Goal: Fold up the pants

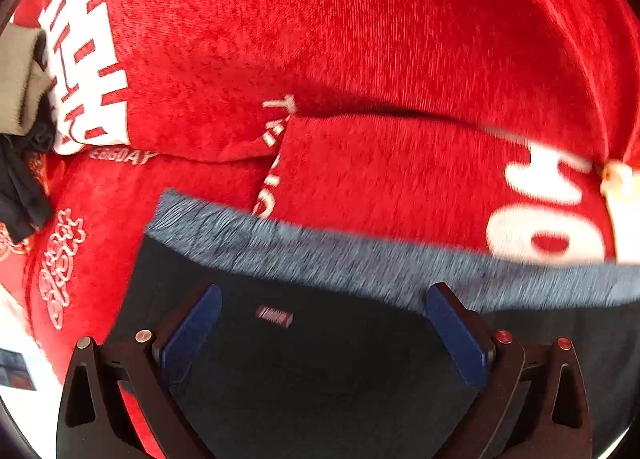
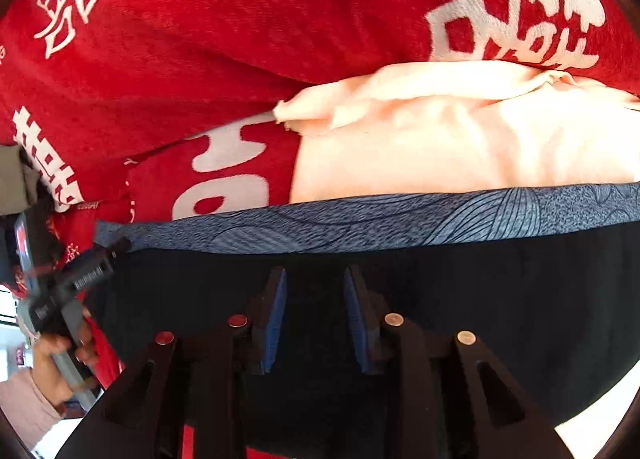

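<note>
Dark navy pants (image 1: 340, 371) with a grey-blue patterned waistband (image 1: 360, 263) lie flat on a red blanket (image 1: 320, 39). A small red label (image 1: 274, 316) sits just below the waistband. My left gripper (image 1: 325, 313) is wide open above the pants near the waistband, nothing between its fingers. In the right wrist view the pants (image 2: 500, 319) and waistband (image 2: 400, 219) stretch across the frame. My right gripper (image 2: 316, 311) hovers over the dark cloth, its jaws narrowly apart and open. The left gripper (image 2: 84, 275), held by a hand (image 2: 56, 347), is at the waistband's left end.
A peach cloth (image 2: 440, 139) lies on the red blanket (image 2: 240, 39) just beyond the waistband. An olive-brown garment (image 1: 20, 79) and a black one (image 1: 20, 195) sit at the blanket's left edge. White printed characters (image 2: 512, 3) cover the blanket.
</note>
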The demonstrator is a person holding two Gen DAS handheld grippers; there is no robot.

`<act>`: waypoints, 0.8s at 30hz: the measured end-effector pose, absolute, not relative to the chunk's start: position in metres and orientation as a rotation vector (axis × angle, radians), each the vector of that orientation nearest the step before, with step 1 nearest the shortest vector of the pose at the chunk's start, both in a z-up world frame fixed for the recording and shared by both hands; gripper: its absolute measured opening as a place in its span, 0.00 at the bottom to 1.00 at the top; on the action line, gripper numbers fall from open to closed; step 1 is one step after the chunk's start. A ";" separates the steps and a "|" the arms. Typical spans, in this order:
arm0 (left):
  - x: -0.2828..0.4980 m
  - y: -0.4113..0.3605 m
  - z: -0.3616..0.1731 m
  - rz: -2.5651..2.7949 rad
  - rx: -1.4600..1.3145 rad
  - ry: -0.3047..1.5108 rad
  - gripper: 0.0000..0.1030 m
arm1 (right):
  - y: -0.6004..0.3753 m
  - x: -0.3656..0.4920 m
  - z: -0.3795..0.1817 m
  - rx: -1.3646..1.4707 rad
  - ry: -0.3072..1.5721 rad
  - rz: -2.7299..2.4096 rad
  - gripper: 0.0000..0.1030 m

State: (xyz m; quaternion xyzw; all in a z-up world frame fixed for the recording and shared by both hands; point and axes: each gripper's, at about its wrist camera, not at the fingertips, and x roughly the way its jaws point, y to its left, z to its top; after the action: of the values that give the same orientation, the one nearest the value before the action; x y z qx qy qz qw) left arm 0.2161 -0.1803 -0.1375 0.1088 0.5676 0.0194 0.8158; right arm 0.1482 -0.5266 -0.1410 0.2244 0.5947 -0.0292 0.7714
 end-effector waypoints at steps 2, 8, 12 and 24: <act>0.210 -0.177 -0.145 0.047 0.257 1.232 1.00 | -0.524 0.144 -0.141 0.513 1.304 -0.055 0.32; 0.207 -0.146 -0.129 0.061 0.259 1.203 1.00 | -0.498 0.128 -0.143 0.501 1.348 -0.037 0.39; 0.220 -0.132 -0.135 -0.027 0.162 1.259 1.00 | -0.487 0.122 -0.147 0.544 1.356 -0.040 0.39; 0.214 -0.063 -0.165 0.199 0.290 1.277 1.00 | -0.460 0.113 -0.138 0.495 1.400 -0.004 0.39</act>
State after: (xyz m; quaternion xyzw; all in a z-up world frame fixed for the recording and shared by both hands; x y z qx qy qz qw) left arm 0.2143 -0.0630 -0.1647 0.1347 0.5930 0.0923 0.7885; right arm 0.1130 -0.4598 -0.1385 0.2255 0.6376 -0.0017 0.7366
